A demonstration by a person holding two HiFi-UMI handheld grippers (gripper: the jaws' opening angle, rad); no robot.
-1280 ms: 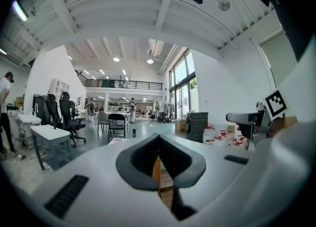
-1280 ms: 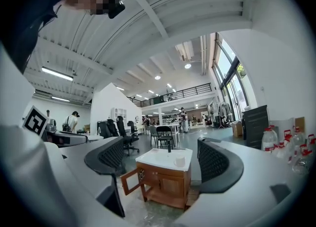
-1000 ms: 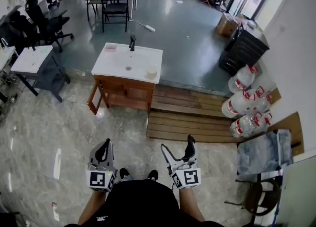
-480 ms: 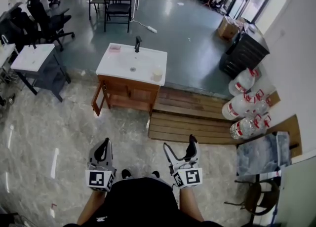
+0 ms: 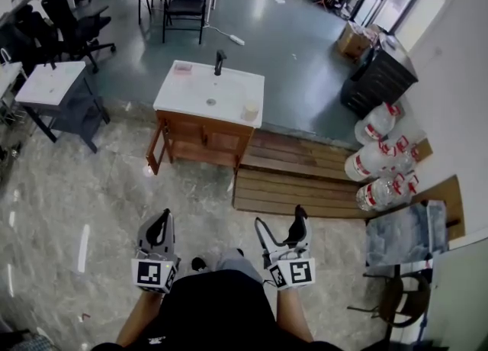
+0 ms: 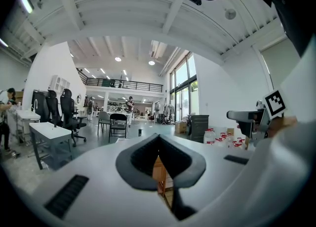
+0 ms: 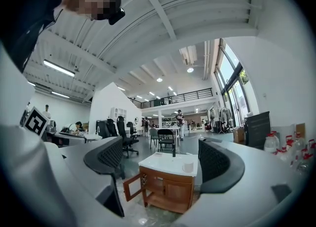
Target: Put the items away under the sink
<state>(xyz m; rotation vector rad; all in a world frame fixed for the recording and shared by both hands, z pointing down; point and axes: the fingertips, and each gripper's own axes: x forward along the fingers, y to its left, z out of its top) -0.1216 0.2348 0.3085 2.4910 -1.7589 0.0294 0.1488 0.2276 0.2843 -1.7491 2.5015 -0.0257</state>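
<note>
Over the last second the sink cabinet (image 5: 204, 137) has drifted toward the middle of the head view and a knee (image 5: 229, 263) has come forward, so the person seems to be walking up to it; nothing is picked up yet; the left gripper (image 5: 161, 220) has its jaws pressed together on nothing; the right gripper (image 5: 280, 221) holds its jaws wide apart, empty; a cup (image 5: 249, 111) stands on the basin's right edge, well apart from both; the cabinet's left door (image 5: 155, 152) hangs open.

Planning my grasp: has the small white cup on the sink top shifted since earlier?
No: the small white cup stays at the right front corner of the white sink top.
</note>
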